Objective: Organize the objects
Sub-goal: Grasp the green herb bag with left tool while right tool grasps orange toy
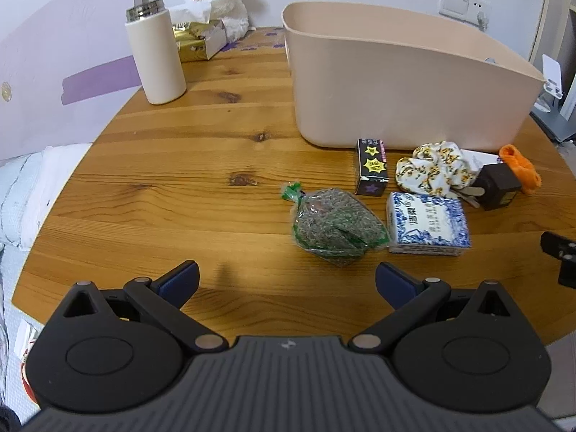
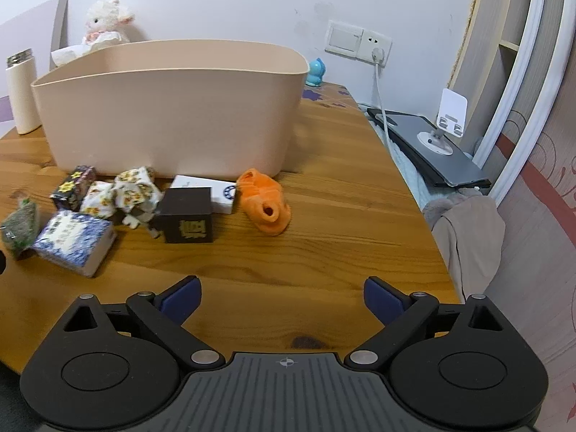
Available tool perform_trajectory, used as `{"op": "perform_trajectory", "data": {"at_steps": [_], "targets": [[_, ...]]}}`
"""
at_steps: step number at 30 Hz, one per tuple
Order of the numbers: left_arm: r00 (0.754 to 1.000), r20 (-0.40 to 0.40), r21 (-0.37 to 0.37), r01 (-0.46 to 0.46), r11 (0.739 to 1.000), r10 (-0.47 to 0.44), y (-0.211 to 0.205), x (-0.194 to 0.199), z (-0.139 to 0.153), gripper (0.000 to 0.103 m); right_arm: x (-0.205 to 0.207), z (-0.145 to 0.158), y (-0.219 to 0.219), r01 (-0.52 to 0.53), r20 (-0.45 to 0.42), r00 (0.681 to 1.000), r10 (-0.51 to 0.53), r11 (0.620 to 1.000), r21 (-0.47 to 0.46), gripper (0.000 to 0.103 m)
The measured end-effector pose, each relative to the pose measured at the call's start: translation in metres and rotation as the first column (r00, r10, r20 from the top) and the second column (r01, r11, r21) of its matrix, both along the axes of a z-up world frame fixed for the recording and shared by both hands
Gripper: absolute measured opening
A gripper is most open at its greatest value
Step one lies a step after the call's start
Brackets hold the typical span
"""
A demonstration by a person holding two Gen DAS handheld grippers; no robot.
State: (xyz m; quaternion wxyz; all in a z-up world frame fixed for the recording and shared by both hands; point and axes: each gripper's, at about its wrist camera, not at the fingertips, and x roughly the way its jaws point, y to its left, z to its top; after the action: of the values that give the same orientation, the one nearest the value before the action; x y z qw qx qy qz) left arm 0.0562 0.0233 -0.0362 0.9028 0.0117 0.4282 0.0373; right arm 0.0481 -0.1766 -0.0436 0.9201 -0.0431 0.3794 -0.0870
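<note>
both grippers hang above the near edge of the wooden table (image 1: pixel 180 194), holding nothing: the left gripper (image 1: pixel 287 280) has its jaws spread wide, and the right gripper (image 2: pixel 282 297) is spread the same way.

the things to tidy lie in a loose cluster on the table just in front of the beige bin (image 1: pixel 396 82), none of them inside it as far as can be seen. nearest the left gripper is a green bag of dried herbs (image 1: pixel 336 228); it looks light, soft and crinkly, likely slippery, so a pinch across its bulging middle seems safer than the twisted end. touching its side is a blue-and-white tissue pack (image 1: pixel 426 225), squashy and light, best taken across its short sides. behind them stands a small black starred box (image 1: pixel 372 167), stiff and easy to clamp on its flat faces. the floral cloth (image 2: pixel 124 190) is limp and would bunch up. the dark brown box (image 2: pixel 187 216) looks rigid, and the orange plush slipper (image 2: pixel 264 205), apart to its right, is soft and light; a grip on its opening rim seems best.
</note>
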Motion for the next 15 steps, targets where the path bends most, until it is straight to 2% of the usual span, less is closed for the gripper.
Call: {"op": "perform_trajectory", "data": {"at_steps": [9,15], "targets": [[1.0,-0.007,-0.01,0.018,1.0,-0.018,-0.003,0.022,-0.013,0.103,0.026,-0.013,-0.011,0.017,-0.017,1.0,-0.017,1.0,-0.023,0.096],[0.999,0.004,-0.022,0.037,0.999,-0.037,-0.004,0.037,-0.023,0.103,0.049,-0.016,-0.014,0.001,0.018,1.0,-0.001,1.0,-0.03,0.093]]}}
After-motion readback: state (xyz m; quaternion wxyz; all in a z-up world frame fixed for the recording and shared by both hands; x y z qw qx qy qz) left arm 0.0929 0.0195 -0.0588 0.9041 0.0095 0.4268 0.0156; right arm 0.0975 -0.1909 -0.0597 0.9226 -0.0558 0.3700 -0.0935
